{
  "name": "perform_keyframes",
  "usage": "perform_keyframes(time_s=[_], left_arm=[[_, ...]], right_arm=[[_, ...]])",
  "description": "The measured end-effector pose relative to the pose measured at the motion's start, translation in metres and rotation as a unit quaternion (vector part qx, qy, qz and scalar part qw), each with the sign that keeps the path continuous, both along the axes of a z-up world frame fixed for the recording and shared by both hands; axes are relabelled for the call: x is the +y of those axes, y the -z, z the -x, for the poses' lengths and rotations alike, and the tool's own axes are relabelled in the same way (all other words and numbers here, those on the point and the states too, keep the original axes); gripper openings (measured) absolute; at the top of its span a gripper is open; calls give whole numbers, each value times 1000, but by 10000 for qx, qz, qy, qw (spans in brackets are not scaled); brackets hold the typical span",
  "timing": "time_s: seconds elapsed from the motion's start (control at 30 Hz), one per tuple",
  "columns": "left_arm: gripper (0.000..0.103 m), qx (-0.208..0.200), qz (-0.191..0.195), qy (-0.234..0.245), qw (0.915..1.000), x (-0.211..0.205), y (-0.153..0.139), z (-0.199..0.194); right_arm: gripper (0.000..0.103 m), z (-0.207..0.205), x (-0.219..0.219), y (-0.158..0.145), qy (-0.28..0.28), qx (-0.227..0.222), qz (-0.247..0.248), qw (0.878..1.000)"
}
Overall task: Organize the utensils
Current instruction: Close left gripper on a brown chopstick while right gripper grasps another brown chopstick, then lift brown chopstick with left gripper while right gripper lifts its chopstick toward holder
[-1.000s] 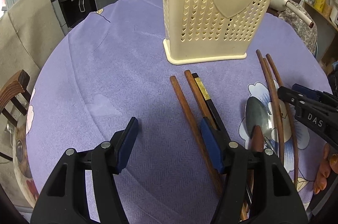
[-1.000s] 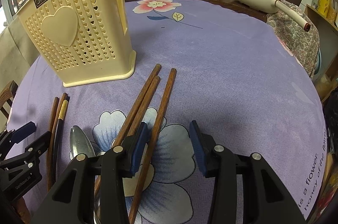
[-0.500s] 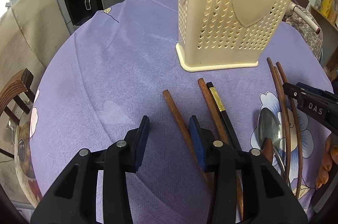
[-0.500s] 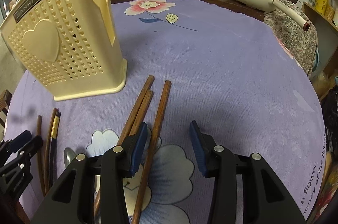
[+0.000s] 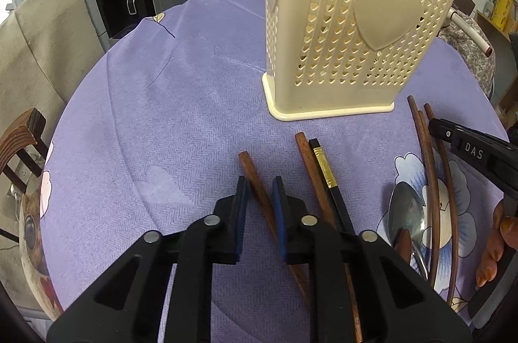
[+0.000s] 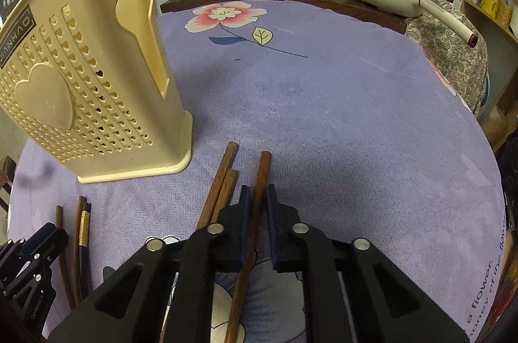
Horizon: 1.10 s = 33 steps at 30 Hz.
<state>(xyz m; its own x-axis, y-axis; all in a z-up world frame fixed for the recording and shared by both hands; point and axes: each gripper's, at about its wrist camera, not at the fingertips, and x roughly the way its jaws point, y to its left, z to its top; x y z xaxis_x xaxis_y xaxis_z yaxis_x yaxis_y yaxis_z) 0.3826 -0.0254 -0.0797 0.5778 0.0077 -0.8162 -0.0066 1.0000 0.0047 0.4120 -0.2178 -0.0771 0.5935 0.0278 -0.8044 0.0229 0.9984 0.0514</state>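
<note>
Between the left claw (image 5: 260, 192), a chopstick (image 5: 254, 177) points toward the holder (image 5: 349, 45).

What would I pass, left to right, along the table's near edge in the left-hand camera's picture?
wooden chair → left gripper around a brown chopstick → black gold-banded chopstick → metal spoon → right gripper

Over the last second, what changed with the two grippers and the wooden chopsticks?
Both grippers narrowed from wide open. The left gripper shifted left and now straddles the leftmost brown wooden chopstick; the right gripper shifted right to close around the rightmost brown wooden chopstick. Neither stick looks lifted. The cream perforated plastic utensil holder, metal spoon and remaining chopsticks stayed put.
</note>
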Motion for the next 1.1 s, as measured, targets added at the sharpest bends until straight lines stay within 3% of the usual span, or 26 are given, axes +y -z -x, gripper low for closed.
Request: perform_keyframes(time_s=[0.37, 0.5, 0.67, 0.87, 1.1], left_arm=[[12, 28, 148, 70, 9999, 5, 0, -9], [12, -12, 37, 100, 9999, 2, 0, -9], [11, -24, 311, 21, 9995, 8, -3, -7], [11, -357, 514, -57, 9980, 14, -25, 6], [9, -914, 855, 28, 9921, 20, -73, 34]], right_arm=[[8, 4, -4, -1, -61, 10, -119, 9999], [8, 6, -4, -1, -52, 0, -107, 9999], [7, 10, -7, -3, -64, -124, -278, 9995], [7, 25, -8, -22, -144, -539, -397, 9977], [7, 56, -16, -60, -209, -1089, -602, 9920]])
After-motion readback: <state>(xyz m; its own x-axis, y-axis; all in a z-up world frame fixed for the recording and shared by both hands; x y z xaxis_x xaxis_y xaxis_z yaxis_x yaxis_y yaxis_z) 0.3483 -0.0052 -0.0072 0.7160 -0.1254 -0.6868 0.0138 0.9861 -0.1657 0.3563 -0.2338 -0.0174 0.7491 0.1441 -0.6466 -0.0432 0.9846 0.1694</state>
